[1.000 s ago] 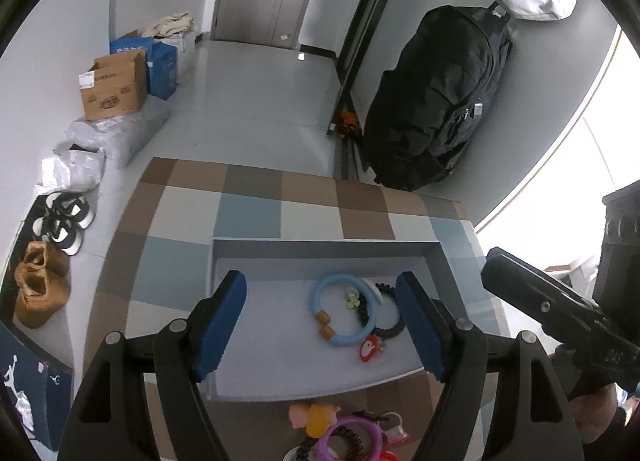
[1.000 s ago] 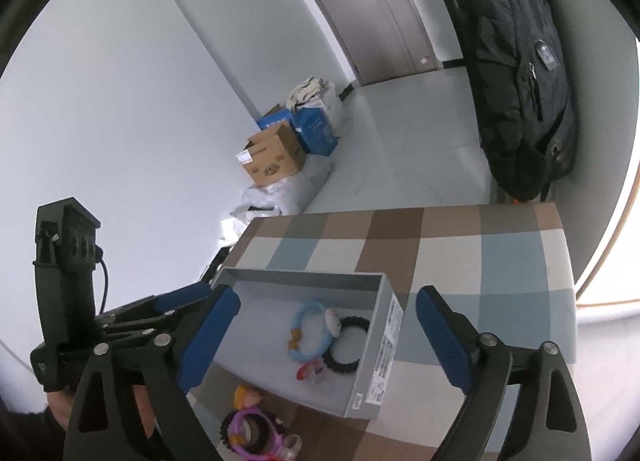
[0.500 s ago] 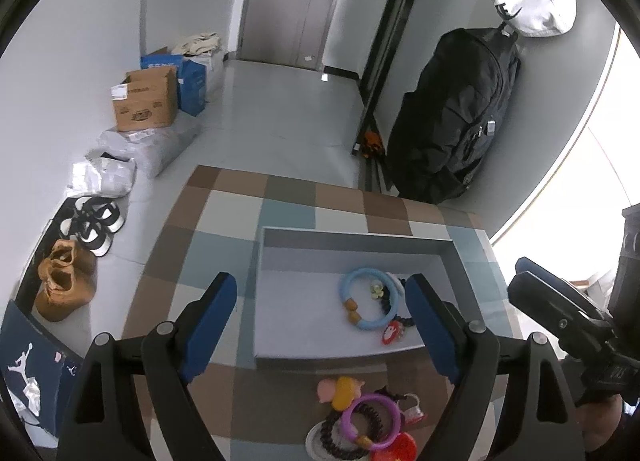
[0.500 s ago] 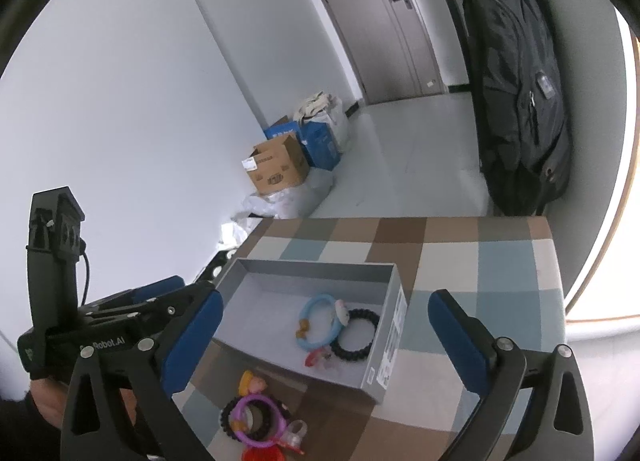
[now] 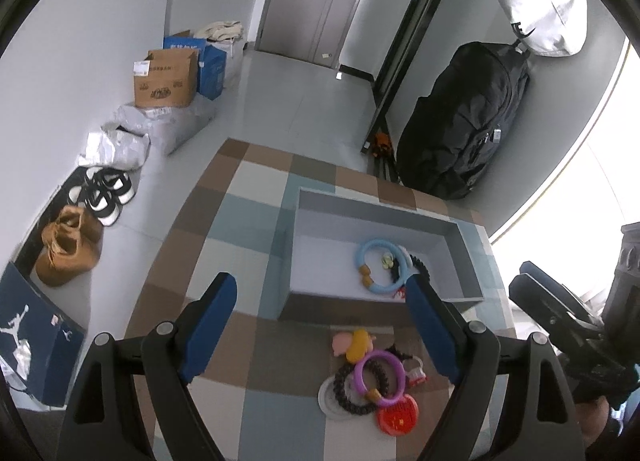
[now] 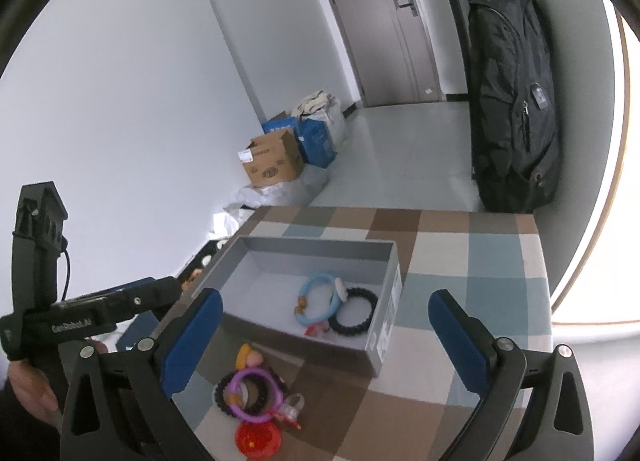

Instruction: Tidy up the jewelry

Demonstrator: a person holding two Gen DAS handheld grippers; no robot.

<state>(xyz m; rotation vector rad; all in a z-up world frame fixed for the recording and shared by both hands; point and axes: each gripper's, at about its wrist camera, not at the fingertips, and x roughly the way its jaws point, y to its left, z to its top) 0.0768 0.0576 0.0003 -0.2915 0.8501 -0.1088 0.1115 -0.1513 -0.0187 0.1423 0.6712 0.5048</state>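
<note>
Left gripper and right gripper: both spread wide, grasping nothing, hanging above the counter. Remaining jewelry pile heaped near the counter's front edge, just outside the grey box; blue bangle and black beaded bracelet already inside. Purple ring on top: probably light, stiff, smooth, likely slippery. Best pinched across the rim, where clear of the beads beneath.

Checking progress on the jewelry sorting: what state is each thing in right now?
Left gripper: open, empty.
Right gripper: open, empty.
Grey box: lidless, partly filled.
Blue bracelet: in the box.
Black bead bracelet: in the box.
Purple bracelet: outside, on the pile.
Door: shut.
</note>
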